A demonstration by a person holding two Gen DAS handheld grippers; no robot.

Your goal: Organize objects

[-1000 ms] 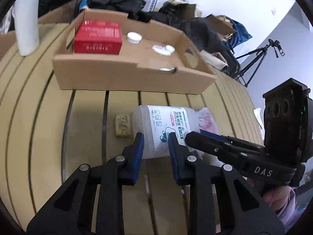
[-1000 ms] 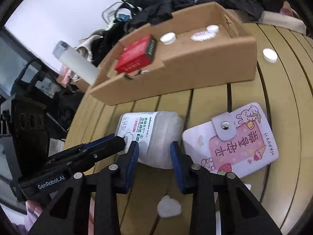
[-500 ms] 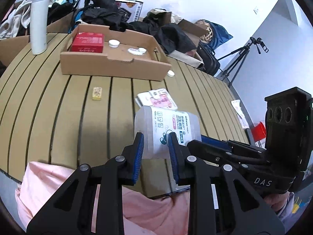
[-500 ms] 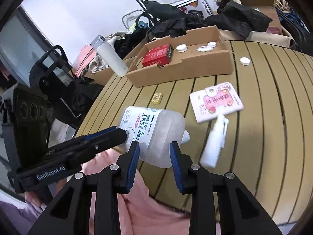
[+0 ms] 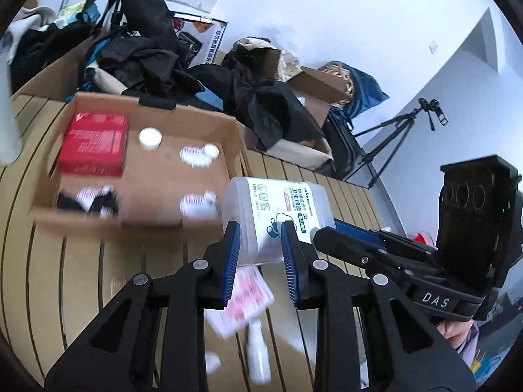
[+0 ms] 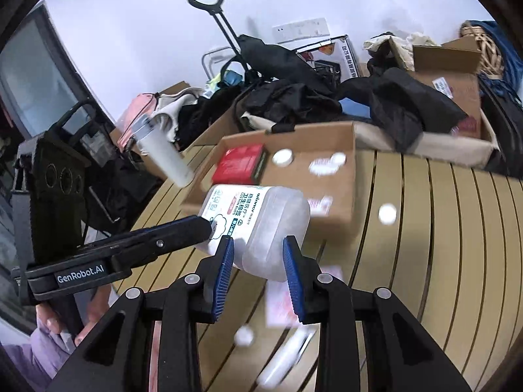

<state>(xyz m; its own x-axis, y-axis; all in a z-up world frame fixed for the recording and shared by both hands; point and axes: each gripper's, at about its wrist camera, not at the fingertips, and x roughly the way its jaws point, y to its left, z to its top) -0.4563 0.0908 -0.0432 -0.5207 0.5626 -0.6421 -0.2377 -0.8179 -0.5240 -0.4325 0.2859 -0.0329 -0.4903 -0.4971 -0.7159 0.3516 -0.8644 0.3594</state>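
Note:
A clear plastic cotton-bud jar (image 5: pixel 278 215) with a white label is held in the air between both grippers, near the front right corner of the open cardboard tray (image 5: pixel 137 219). My left gripper (image 5: pixel 260 251) is shut on one end of the jar. My right gripper (image 6: pixel 258 258) is shut on the other end of the jar (image 6: pixel 261 222). The tray (image 6: pixel 340 215) holds a red box (image 5: pixel 94 143), white caps (image 5: pixel 150 137) and small white pots. A pink card pouch (image 5: pixel 242 297) and a white spray bottle (image 5: pixel 258 349) lie on the table below.
The slatted wooden table (image 5: pixel 81 277) carries a white tumbler (image 6: pixel 163 153) left of the tray and a loose white cap (image 6: pixel 387 214) to its right. Black clothes, boxes and bags pile up behind the table (image 5: pixel 157 62). A tripod (image 5: pixel 402 137) stands far right.
Both grippers have carried the jar forward from the table's near edge to the tray's front right corner. The view has dropped closer to the tray.

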